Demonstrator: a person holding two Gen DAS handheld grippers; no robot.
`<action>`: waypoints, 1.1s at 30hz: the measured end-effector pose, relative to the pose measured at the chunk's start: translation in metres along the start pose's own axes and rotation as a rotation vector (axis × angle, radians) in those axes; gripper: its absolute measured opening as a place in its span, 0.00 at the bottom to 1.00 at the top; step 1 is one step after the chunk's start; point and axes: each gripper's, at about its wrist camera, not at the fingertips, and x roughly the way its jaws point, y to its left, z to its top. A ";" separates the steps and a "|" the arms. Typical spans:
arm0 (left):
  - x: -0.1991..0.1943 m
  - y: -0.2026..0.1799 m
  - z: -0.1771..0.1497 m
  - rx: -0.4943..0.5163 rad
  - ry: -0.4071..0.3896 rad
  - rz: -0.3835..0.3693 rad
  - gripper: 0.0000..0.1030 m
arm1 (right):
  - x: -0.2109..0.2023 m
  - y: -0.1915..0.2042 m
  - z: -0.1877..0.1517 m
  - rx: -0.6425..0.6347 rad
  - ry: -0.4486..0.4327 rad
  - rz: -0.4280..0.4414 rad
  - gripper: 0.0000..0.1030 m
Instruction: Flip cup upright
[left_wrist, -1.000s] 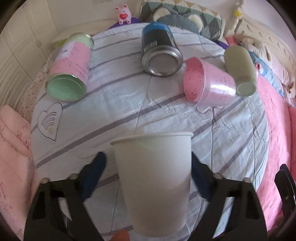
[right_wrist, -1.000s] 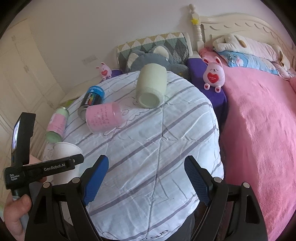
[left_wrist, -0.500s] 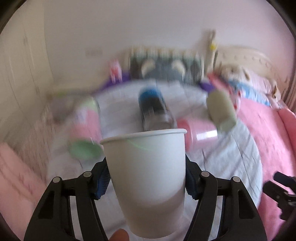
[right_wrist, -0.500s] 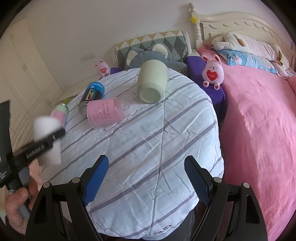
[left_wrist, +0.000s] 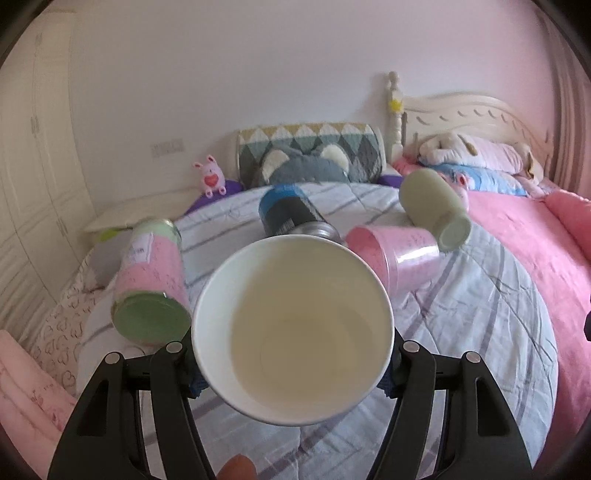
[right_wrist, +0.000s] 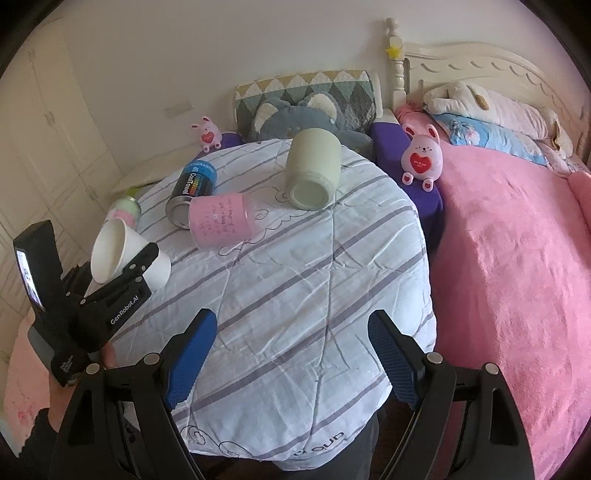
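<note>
My left gripper (left_wrist: 291, 373) is shut on a white paper cup (left_wrist: 291, 325) and holds it in the air, tilted, with its open mouth turned back toward the camera. In the right wrist view the cup (right_wrist: 125, 256) hangs over the table's left edge in the left gripper (right_wrist: 138, 267), mouth up and to the left. My right gripper (right_wrist: 291, 362) is open and empty above the table's near edge.
A round table (right_wrist: 314, 288) has a striped white cloth. On it lie a pink cup (right_wrist: 218, 219), a blue can (right_wrist: 192, 192), a pale green jar (right_wrist: 312, 168) and a pink-green can (left_wrist: 151, 280). A pink bed (right_wrist: 517, 258) is at the right.
The left gripper shut on the white cup, lifted it off the table and tipped its mouth toward the camera. The right gripper stayed still and open.
</note>
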 end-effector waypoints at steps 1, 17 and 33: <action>0.000 0.000 -0.002 -0.003 0.008 -0.007 0.67 | 0.000 0.002 0.000 -0.003 0.001 -0.002 0.83; -0.005 -0.001 -0.004 -0.005 0.036 -0.034 0.97 | -0.026 0.026 -0.001 -0.037 -0.052 -0.006 0.83; -0.150 0.055 0.028 -0.039 0.111 0.183 0.99 | -0.101 0.079 0.010 -0.134 -0.282 0.034 0.83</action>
